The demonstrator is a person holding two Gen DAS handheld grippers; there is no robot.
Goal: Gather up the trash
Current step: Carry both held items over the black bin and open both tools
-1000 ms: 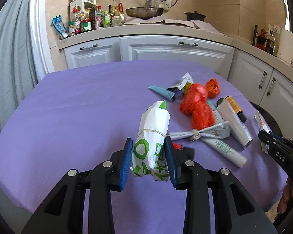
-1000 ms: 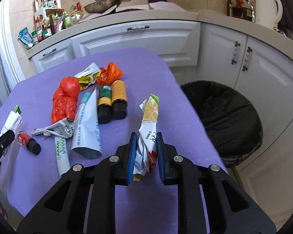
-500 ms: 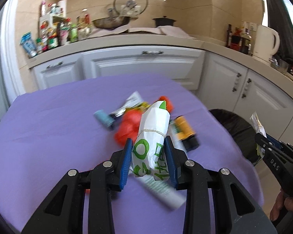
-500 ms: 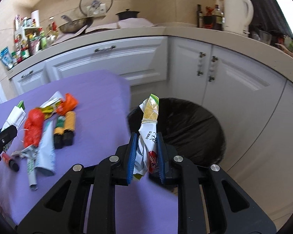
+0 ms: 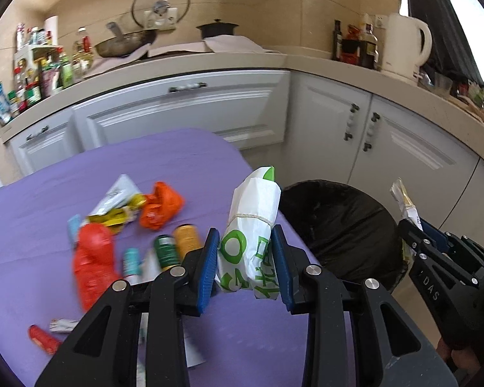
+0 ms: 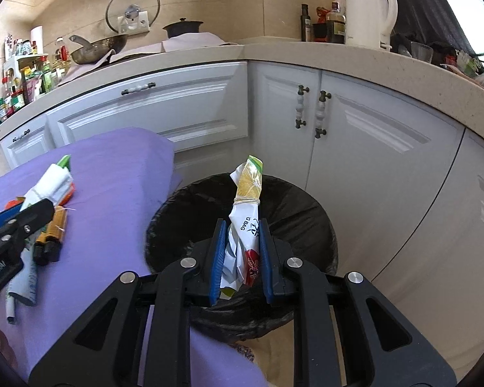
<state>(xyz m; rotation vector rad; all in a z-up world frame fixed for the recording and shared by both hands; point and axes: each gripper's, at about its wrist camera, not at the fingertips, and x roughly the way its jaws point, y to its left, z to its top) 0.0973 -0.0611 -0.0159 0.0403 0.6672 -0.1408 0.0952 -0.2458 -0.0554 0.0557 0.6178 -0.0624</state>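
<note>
Midway: right gripper (image 6: pixel 241 259) clenches a tied wrapper (image 6: pixel 246 219) over the bin (image 6: pixel 319 213); left gripper (image 5: pixel 246 266) grasps a white bundle (image 5: pixel 253 222), bin at two o'clock; litter (image 5: pixel 93 258) remains at nine o'clock

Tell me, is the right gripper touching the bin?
Apart. The right wrist view shows the right gripper, shut on the yellow wrapper, held in the air above the black bin.

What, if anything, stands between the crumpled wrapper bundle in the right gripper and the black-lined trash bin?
Nothing visible. The right gripper holds the yellow-and-white crumpled wrapper bundle directly over the open mouth of the black-lined trash bin, which has no lid or cover. The purple table edge lies off to the left.
</note>
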